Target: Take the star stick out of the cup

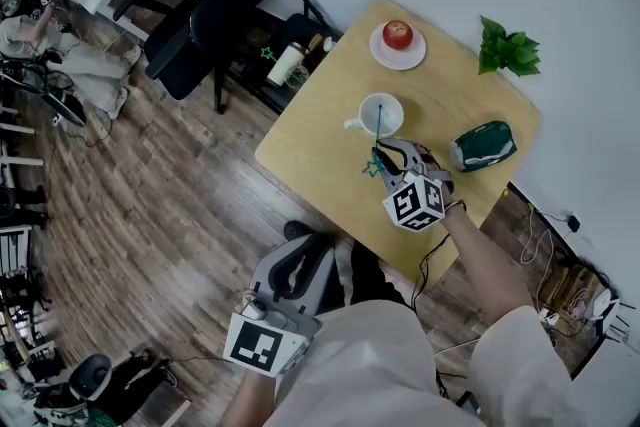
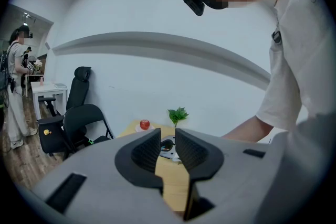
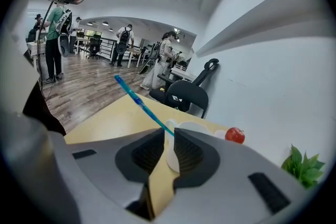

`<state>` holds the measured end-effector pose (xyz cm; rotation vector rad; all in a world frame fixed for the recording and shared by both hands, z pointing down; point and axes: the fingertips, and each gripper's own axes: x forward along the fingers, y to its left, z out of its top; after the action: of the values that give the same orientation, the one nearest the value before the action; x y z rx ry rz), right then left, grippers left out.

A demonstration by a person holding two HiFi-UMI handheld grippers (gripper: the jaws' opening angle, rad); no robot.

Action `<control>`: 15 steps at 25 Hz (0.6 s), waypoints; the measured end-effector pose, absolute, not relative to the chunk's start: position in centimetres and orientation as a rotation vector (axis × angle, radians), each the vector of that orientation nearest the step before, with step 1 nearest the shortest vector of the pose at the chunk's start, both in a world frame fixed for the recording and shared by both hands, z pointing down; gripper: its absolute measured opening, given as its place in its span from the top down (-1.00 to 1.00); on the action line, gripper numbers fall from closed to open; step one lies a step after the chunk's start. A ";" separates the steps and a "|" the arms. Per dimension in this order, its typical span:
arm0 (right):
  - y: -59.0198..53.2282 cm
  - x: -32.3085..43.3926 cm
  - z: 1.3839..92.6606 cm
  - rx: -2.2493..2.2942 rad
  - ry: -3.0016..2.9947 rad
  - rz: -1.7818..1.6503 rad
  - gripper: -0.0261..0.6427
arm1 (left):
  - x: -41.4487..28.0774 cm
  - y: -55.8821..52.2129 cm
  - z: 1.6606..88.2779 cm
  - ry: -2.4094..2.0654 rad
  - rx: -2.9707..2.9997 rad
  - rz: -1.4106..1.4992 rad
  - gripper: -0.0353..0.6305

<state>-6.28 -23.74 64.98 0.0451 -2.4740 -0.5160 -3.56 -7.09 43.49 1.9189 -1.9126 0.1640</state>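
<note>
Overhead head view — gripper views level, sharing table (image 1: 320,160)

Beside the white cup (image 1: 381,113), bare tabletop (image 1: 310,150) is left free on its left, whereas its far side is blocked by the plate (image 1: 379,54) with an apple (image 1: 397,34), its right by a green pouch (image 1: 484,144), and its near side by the right gripper (image 1: 388,157) clamped on the star stick (image 3: 137,99).
</note>
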 end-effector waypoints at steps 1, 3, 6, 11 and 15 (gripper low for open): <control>-23.8 -6.3 65.0 0.044 -2.473 -0.517 0.76 | -3.6 -7.1 43.5 -1.915 1.918 0.163 0.64; -23.8 -6.4 64.9 0.046 -2.474 -0.516 0.77 | -3.7 -7.1 43.4 -1.917 1.914 0.162 0.64; -23.7 -6.6 64.8 0.051 -2.477 -0.520 0.78 | -3.8 -7.0 43.4 -1.920 1.915 0.161 0.64; -23.8 -7.0 64.3 0.060 -2.482 -0.540 0.81 | -3.9 -7.0 43.3 -1.924 1.915 0.159 0.64; -24.0 -7.2 63.9 0.071 -2.487 -0.555 0.83 | -3.9 -7.2 43.1 -1.927 1.919 0.156 0.64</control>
<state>-7.21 -23.98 63.92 0.0706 -2.4875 -0.5547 -3.94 -7.17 43.14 1.9186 -1.9269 0.1562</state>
